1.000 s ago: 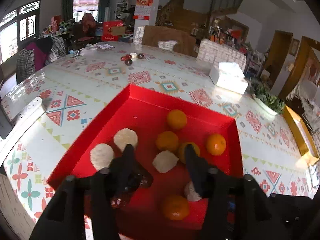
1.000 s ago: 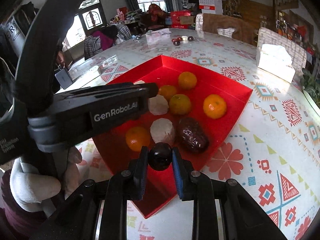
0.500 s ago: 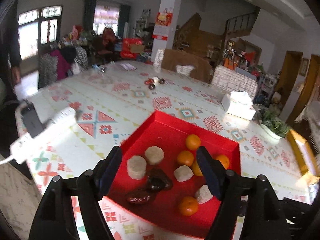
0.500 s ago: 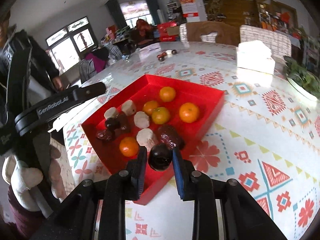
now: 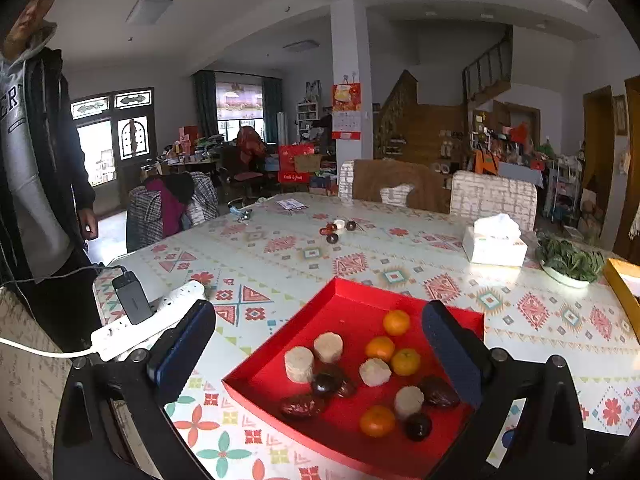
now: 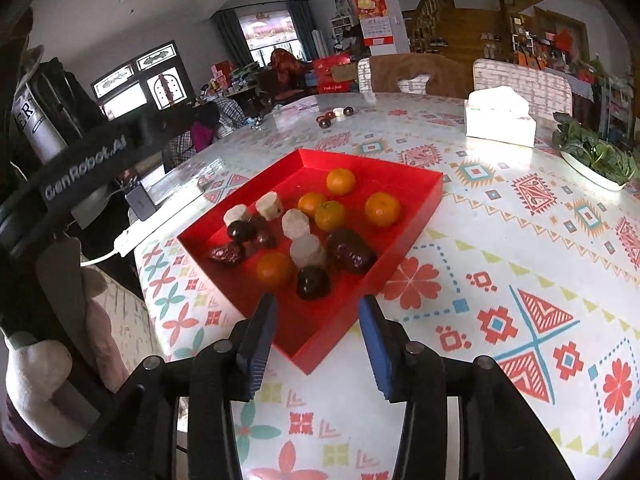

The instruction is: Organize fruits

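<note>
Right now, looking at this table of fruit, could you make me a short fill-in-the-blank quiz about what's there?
1. All the fruit lies in a tray coloured ____.
2. The tray holds ____ oranges.
3. The white tissue box stands ____ the tray.
4. Between the fingers of the right tool there is ____.

Missing words: red; five; outside; nothing

Red tray (image 6: 420, 208) on table, lying flat at its near edge. Inside: five oranges (image 6: 382, 209) toward far side, white chunks (image 6: 295, 223) mid-tray, dark dates (image 6: 350, 250) and round dark fruit (image 6: 313, 282) nearest, all loose, some touching.
</note>
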### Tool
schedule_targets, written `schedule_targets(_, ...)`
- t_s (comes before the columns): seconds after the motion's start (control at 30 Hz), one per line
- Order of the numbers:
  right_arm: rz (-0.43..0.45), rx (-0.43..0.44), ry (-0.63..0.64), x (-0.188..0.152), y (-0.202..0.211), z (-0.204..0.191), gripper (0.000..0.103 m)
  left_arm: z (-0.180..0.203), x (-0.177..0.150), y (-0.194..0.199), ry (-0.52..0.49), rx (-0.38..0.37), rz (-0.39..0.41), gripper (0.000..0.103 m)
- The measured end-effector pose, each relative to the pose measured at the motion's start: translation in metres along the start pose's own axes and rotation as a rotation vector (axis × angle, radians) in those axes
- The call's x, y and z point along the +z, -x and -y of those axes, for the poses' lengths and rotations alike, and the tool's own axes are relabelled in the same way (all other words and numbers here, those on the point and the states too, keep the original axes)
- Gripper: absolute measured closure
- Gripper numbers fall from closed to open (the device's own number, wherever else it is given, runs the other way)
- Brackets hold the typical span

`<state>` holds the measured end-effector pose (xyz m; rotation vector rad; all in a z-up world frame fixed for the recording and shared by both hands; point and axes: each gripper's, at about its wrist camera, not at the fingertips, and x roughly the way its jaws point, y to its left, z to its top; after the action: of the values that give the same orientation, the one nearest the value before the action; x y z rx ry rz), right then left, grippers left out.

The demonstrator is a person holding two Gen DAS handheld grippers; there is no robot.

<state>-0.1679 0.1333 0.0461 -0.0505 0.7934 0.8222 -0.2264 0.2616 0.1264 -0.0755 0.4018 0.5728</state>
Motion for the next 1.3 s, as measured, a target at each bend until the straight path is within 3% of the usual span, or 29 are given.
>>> schedule_targets(0.23, 0.008, -0.004, -0.013, -0.006, 0.005, 0.006, 0.049, 0.013, -0.005, 0.001, -0.036, -0.006, -0.026, 0.000)
schedule_targets(0.87, 0.007, -0.006, -0.006, -0.010, 0.008, 0.006, 0.046, 0.020, -0.008, 0.004, -0.058, 0.009, -0.021, 0.000)
schedule_targets(1.17, 0.022, -0.019, 0.040, -0.012, 0.012, -0.003, 0.045, 0.011, -0.016, 0.041, -0.038, 0.150, 0.134, 0.000)
schedule_targets(1.23, 0.031, -0.026, 0.052, -0.012, 0.015, -0.005, 0.044, 0.008, -0.016, 0.046, -0.027, 0.116, 0.138, 0.000)
schedule_targets(1.3, 0.037, -0.036, 0.062, -0.012, 0.017, -0.007, 0.038, 0.003, -0.015, 0.043, -0.010, 0.055, 0.092, 0.000)
